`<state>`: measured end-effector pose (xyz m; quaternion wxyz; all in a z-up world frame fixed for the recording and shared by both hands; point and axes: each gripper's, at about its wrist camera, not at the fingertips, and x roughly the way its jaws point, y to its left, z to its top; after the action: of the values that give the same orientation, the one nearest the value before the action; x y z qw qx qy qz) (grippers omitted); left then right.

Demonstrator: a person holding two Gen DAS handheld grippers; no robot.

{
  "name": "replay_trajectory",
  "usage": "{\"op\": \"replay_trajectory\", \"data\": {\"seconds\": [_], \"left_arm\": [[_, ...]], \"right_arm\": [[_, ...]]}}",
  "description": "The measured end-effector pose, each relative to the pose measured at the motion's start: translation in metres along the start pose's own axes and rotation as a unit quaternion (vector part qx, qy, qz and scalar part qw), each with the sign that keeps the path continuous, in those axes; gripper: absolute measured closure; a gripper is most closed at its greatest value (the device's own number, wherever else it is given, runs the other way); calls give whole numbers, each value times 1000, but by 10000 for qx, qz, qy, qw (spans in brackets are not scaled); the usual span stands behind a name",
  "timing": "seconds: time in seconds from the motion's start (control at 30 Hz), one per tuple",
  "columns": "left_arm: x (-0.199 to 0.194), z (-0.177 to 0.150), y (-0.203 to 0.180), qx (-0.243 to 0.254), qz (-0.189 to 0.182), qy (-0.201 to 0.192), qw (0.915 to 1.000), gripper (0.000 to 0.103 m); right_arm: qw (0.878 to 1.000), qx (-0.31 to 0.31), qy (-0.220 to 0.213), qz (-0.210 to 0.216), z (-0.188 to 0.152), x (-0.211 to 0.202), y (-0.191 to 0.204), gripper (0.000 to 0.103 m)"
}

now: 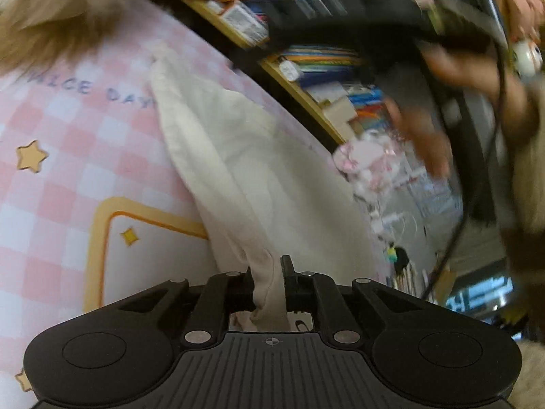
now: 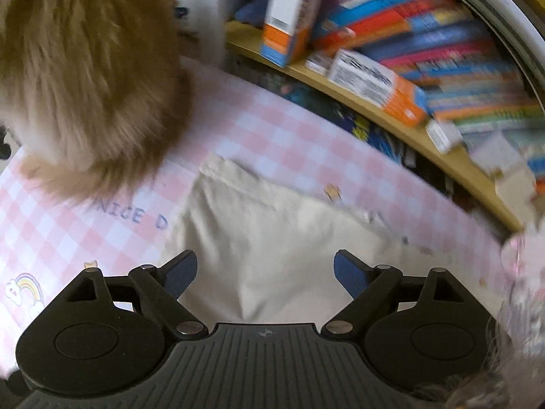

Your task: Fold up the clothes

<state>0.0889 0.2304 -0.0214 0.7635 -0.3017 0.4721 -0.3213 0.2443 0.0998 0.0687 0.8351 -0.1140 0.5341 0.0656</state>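
Fingers of my left gripper (image 1: 269,283) are clenched on a bunched edge of the cream garment (image 1: 238,156), which lifts that edge off the bench (image 1: 68,156) so the cloth runs taut from the pinch down to the pink checked cover; I judge the hold is meant to carry the edge across for a fold. My right gripper (image 2: 265,272) hangs with its blue-padded fingers (image 2: 184,269) spread wide and holding nothing, poised over the part of the garment lying flat, probably ready to pin or take a second corner. A furry tan thing (image 2: 92,68) sits on the bench just beside the cloth, and bookshelves (image 2: 425,51) stand behind.
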Motion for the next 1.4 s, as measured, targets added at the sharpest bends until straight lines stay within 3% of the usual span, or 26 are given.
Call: {"op": "replay_trajectory", "data": {"seconds": [0.33, 0.5, 0.67, 0.8, 0.87, 0.9, 0.93, 1.17, 1.4], "left_arm": [[1, -2, -13, 393, -104, 0, 9992, 94], [2, -4, -24, 764, -218, 22, 9968, 94], [4, -8, -30, 931, -255, 83, 9953, 94], [4, -11, -34, 1025, -278, 120, 9943, 94], [4, -11, -36, 1098, -296, 94, 9935, 94], [1, -12, -36, 1132, -296, 65, 9931, 94], [-2, -11, -35, 1134, -308, 27, 9931, 94], [-33, -6, -17, 876, -337, -512, 9943, 95], [-74, 7, -23, 959, -284, -1150, 9883, 95]], "right_arm": [[9951, -868, 480, 52, 42, 29, 67, 16], [9838, -1440, 1009, -360, 35, 62, 98, 16], [9718, -1785, 1293, -839, 21, 87, 104, 21], [9709, -1680, 1433, -929, 16, 96, 96, 42], [9710, -1602, 1500, -952, 13, 100, 92, 64], [9713, -1551, 1530, -951, 13, 101, 89, 82], [9723, -1494, 1537, -931, 13, 99, 86, 92], [9917, -744, 989, -357, 40, 61, 61, 96], [9986, -300, 210, 372, 68, 13, 53, 96]]}}
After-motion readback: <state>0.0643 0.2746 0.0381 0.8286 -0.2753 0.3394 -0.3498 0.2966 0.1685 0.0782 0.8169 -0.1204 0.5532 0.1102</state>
